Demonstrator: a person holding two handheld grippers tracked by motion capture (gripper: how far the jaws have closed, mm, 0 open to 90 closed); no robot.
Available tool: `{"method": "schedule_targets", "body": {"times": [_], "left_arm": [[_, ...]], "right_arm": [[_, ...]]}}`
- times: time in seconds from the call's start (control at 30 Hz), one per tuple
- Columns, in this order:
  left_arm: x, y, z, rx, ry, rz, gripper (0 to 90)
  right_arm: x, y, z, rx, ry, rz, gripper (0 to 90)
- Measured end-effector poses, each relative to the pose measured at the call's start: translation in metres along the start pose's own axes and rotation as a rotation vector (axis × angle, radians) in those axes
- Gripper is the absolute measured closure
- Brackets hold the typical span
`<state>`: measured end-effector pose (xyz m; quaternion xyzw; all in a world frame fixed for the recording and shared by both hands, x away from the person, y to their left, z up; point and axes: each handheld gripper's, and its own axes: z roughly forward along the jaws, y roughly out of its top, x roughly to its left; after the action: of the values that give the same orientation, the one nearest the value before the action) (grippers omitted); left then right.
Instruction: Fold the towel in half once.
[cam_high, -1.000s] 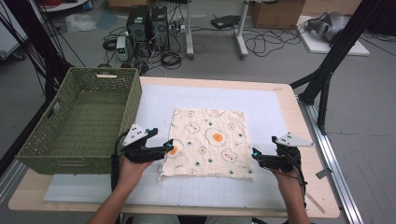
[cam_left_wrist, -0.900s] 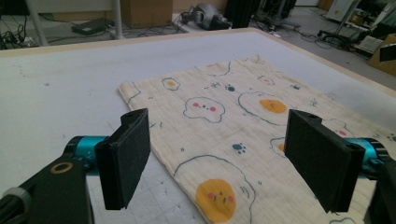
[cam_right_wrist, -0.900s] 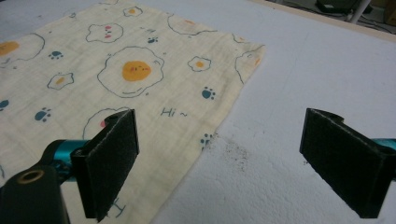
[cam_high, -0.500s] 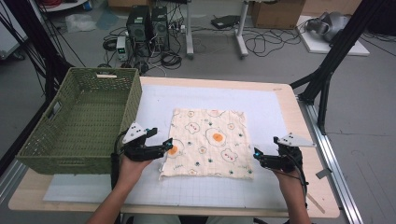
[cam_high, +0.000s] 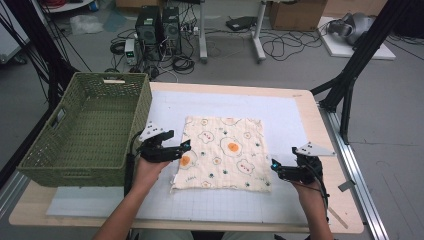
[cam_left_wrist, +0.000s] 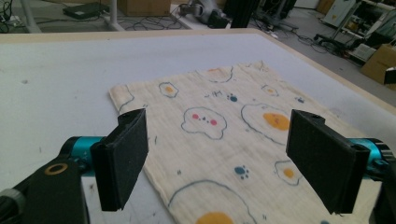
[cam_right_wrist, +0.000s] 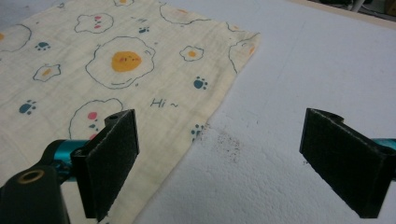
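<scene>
A cream cloth (cam_high: 222, 152) printed with fried eggs and bears lies flat on the white mat (cam_high: 287, 117). My left gripper (cam_high: 186, 146) is open at the cloth's left edge, its jaws pointing right over the fabric. In the left gripper view the cloth (cam_left_wrist: 205, 100) spreads between the wide-apart jaws of that gripper (cam_left_wrist: 219, 128). My right gripper (cam_high: 273, 166) is open at the cloth's near right corner, pointing left. In the right gripper view one jaw of this gripper (cam_right_wrist: 222, 123) stands over the cloth's edge (cam_right_wrist: 121, 60) and the other over bare mat.
A green woven basket (cam_high: 85, 130) stands on the table's left side, close beside the left hand. The wooden table edge (cam_high: 330, 145) runs along the right. Black frame legs, cables and computer boxes stand on the floor beyond the table.
My left gripper has edged slightly forward along the cloth's left edge. The right gripper has barely moved. Both stay open and the cloth lies as before.
</scene>
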<state>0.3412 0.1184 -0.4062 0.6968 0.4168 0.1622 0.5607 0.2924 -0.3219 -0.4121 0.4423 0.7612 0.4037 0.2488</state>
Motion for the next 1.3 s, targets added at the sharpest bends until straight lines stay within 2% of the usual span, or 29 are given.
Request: {"method": "schedule_targets", "body": {"times": [0.17, 0.37, 0.5, 0.53, 0.7, 0.73, 0.77, 0.83, 0.9, 0.97, 1.07, 1.2, 1.3], "left_arm": [[-0.001, 0.016, 0.014, -0.021, -0.019, -0.010, 20.9], [0.000, 0.034, 0.032, 0.001, -0.006, 0.029, 19.8], [0.008, 0.041, 0.048, 0.029, 0.015, 0.045, 19.9], [0.012, 0.041, 0.053, 0.037, 0.018, 0.053, 19.9], [0.030, 0.042, 0.076, 0.088, 0.077, -0.006, 23.5], [0.032, 0.042, 0.080, 0.101, 0.101, -0.012, 23.9], [0.036, 0.040, 0.084, 0.100, 0.113, -0.030, 25.2], [0.044, 0.037, 0.090, 0.133, 0.126, -0.065, 25.8], [0.049, 0.035, 0.097, 0.153, 0.155, -0.069, 27.6], [0.053, 0.034, 0.102, 0.169, 0.165, -0.067, 27.9], [0.057, 0.036, 0.110, 0.184, 0.173, -0.037, 28.9], [0.059, 0.033, 0.118, 0.221, 0.210, -0.024, 34.2], [0.061, 0.027, 0.122, 0.259, 0.226, 0.001, 38.7]], "right_arm": [[0.000, -0.001, 0.002, 0.002, 0.007, 0.005, 11.2], [0.002, -0.001, 0.005, 0.010, 0.020, -0.006, 11.2], [0.002, -0.001, 0.006, 0.009, 0.022, -0.004, 11.2], [0.002, -0.001, 0.006, 0.011, 0.024, -0.005, 11.2], [0.002, -0.001, 0.009, 0.018, 0.026, -0.010, 11.2], [0.002, -0.001, 0.009, 0.021, 0.029, -0.008, 11.2], [0.002, -0.001, 0.009, 0.024, 0.029, -0.004, 11.2], [0.002, -0.002, 0.010, 0.028, 0.030, 0.000, 11.2], [0.001, -0.002, 0.010, 0.030, 0.030, 0.001, 11.2], [0.001, -0.002, 0.010, 0.027, 0.030, 0.000, 11.2], [0.001, -0.002, 0.011, 0.028, 0.030, 0.003, 11.2], [0.000, -0.002, 0.011, 0.029, 0.032, 0.001, 11.2], [0.000, -0.003, 0.011, 0.035, 0.034, 0.003, 11.2]]}}
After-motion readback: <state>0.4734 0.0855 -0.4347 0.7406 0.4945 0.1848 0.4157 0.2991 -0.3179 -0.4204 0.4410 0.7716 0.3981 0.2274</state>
